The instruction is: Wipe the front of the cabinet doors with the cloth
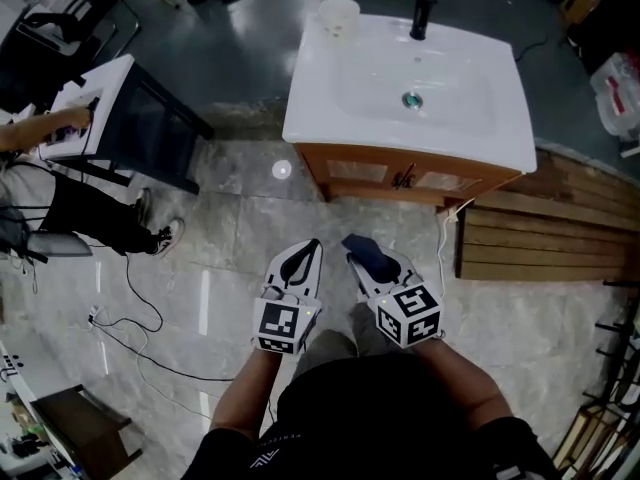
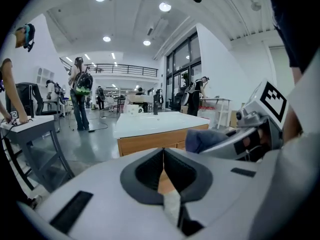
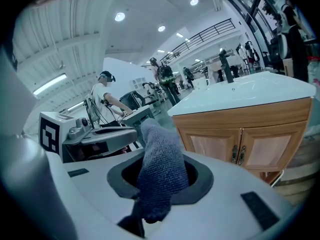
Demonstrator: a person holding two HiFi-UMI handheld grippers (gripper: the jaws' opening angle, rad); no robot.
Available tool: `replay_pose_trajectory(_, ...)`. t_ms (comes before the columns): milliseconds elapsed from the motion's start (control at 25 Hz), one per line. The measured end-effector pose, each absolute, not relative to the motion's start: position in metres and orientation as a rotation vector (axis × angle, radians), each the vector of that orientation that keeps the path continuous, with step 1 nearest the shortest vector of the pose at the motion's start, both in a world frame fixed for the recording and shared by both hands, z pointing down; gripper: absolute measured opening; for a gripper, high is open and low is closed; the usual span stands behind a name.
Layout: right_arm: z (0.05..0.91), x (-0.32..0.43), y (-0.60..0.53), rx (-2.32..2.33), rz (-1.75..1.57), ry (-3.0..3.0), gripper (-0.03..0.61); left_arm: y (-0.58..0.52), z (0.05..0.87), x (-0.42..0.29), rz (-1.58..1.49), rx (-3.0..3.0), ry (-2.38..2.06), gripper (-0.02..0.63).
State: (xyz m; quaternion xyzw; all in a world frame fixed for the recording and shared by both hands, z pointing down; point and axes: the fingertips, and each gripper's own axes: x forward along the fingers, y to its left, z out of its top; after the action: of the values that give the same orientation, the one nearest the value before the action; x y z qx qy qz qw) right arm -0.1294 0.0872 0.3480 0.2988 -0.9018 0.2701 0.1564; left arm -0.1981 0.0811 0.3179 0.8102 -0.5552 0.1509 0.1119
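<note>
Head view: the person is standing on the tiled floor (image 1: pixel 240 238) facing a vanity cabinet (image 1: pixel 400 173), well apart from it, with both tools held low in front of the body. The left gripper (image 1: pixel 313 245) is pointing toward the cabinet with its tip closed to a point. The right gripper (image 1: pixel 362 266) is lying just beside it and is carrying a dark blue cloth (image 1: pixel 366 250) at its tip. The white basin top (image 1: pixel 340 108) is overhanging the cabinet doors (image 1: pixel 385 172), so only a thin strip of their fronts is showing from above. Left gripper view: the jaws are pressing together with nothing between them; the cloth and the neighbouring tool are showing at right, and the cabinet is standing beyond. Right gripper view: the jaws are clamping the lower part of the cloth, whose free end is standing up out of them; the two wooden doors and their paired handles (image 3: pixel 237 154) are facing the tool, not touched by anything. Judgement: wiping is not yet under way; the step in hand is the approach with the cloth already secured. The next move is calling for bringing the right tool forward and down to door height, then laying the free end flat against a door panel, clear of the handles.
</note>
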Motion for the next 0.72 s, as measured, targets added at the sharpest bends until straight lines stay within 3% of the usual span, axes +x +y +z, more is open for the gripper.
replay_pose_trajectory(720,0.426,-0.16,0.025,0.923,0.825,-2.476,0.106,0.011,0.388,-0.226,0.529,2.382,-1.497,0.008)
